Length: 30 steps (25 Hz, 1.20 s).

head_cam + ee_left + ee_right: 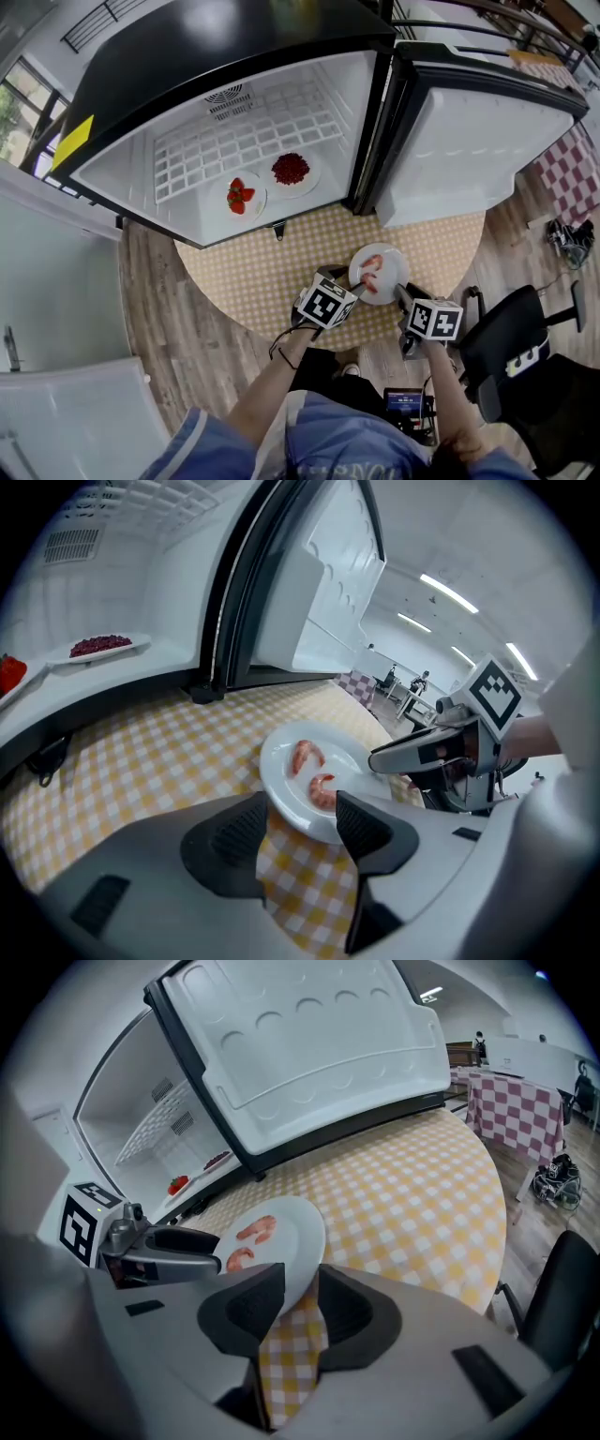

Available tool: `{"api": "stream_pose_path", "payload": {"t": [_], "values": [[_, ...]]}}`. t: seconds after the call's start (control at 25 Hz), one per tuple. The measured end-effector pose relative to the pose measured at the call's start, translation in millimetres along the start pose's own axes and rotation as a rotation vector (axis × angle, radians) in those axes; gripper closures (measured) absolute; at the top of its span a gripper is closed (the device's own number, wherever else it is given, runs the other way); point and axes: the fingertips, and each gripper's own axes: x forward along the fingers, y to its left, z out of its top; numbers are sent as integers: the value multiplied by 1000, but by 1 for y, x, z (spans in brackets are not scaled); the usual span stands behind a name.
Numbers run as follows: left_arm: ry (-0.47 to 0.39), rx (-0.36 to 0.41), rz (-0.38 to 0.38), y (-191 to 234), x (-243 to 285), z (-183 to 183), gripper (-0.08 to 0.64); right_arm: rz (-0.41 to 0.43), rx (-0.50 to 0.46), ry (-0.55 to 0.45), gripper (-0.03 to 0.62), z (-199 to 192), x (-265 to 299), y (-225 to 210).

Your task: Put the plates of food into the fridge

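A white plate of shrimp (378,267) rests on the yellow checked table (253,277) in front of the open fridge (187,122). My left gripper (360,285) is at the plate's near left rim and stands open, the rim (281,761) lying between its wide jaws (302,808) without the pads pressing. My right gripper (404,294) is at the near right rim, also open; the plate's edge (286,1232) runs into the gap of the right gripper (300,1279). Inside the fridge sit a plate of strawberries (246,195) and a plate of red berries (292,171).
The fridge door (469,141) hangs open to the right, behind the shrimp plate. A wire shelf (244,141) fills the fridge's back. A black office chair (511,347) stands by the table's right edge, and a red checked table (567,169) further right.
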Motion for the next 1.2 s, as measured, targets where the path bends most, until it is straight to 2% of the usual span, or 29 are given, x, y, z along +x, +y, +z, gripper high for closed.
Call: {"api": "stream_pose_path", "payload": {"t": [0.2,0.4,0.6,0.72,0.88,1.0,1.08,1.16,1.2], "values": [[-20,-80,-10,-4,-4,-2,328,37,154,-15,511,-4,-7,2],[-18,-84,12,-12,-18,-18,330,122,229,-62,548,0,-30,18],[-74,-165,47,-21,-41,-29,330,201,302,-80,557,-7,-47,38],[-92,-196,55,-26,-51,-39,330,256,378,-83,561,-13,-56,48],[-102,-253,55,-31,-62,-52,330,287,431,-86,565,-20,-62,58],[-127,-254,91,-32,-78,-55,330,327,441,-92,566,-21,-71,72],[-156,-233,113,-37,-92,-53,330,389,464,-96,566,-21,-79,86],[-207,-199,103,-50,-104,-45,351,438,474,-91,568,-25,-86,102],[-229,-184,100,-56,-108,-39,357,430,453,-91,565,-28,-86,108]]}}
